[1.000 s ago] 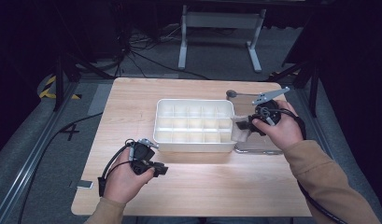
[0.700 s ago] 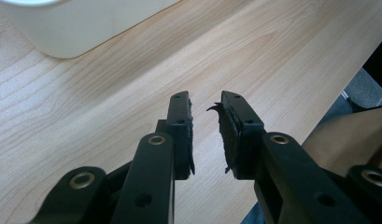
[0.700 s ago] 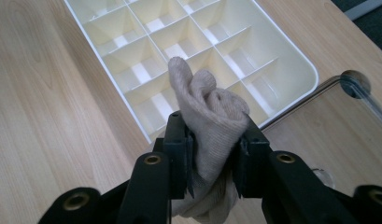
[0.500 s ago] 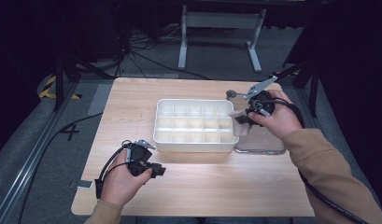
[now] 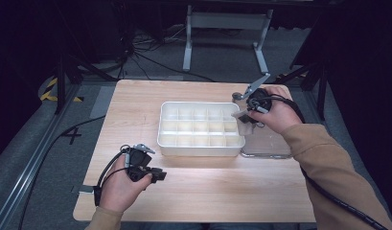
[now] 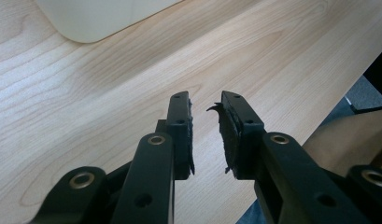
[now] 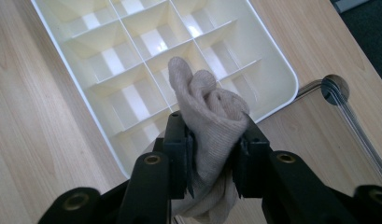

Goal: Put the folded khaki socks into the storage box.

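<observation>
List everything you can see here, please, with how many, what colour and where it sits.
Divided tray: one, white, middle of the table, compartments look empty.
Rolled cloth: one, beige, clamped in the right gripper above the tray's corner.
Clear flat sheet: one, transparent, right of the tray.
Table: one, light wood.
Metal stand: one, grey, on the floor beyond the table.
Left gripper: black fingers apart, holding nothing, near table's front left.
Right gripper: black fingers shut on the cloth.

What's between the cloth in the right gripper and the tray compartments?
Nothing visible. The right gripper holds the beige cloth over the white tray's corner; the compartments below it look empty and uncovered.
</observation>
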Available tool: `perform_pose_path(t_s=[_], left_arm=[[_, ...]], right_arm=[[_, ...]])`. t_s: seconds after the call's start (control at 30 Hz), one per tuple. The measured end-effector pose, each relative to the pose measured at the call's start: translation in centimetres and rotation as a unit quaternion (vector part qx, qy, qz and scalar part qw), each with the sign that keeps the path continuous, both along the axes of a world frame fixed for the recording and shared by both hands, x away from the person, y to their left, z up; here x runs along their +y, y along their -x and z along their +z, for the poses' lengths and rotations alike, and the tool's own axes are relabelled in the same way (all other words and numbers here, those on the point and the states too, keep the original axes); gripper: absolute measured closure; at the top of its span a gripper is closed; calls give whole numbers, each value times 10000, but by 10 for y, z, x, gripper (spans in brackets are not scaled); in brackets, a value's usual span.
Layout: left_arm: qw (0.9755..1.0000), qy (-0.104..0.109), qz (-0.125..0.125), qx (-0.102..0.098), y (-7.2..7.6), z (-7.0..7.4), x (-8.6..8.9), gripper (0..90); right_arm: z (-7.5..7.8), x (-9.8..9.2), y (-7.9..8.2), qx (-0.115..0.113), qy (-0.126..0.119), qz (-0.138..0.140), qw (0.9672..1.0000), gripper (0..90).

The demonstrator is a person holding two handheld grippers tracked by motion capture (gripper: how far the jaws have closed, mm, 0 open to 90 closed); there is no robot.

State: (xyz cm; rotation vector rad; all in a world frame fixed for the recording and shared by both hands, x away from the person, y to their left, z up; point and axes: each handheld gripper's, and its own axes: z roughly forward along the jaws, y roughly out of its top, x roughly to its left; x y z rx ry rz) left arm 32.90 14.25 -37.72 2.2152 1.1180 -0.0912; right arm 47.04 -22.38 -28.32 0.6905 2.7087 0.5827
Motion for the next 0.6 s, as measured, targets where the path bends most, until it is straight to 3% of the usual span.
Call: perform_pose_path(t_s=[0.27, 0.6], left_arm=[[10000, 30, -54, -3, -3, 1, -2, 735], [10000, 54, -80, -7, -5, 1, -4, 734]], right_arm=[[-12, 8, -8, 114, 160, 42, 9998, 703], [-42, 24, -11, 233, 348, 139, 9990, 703]])
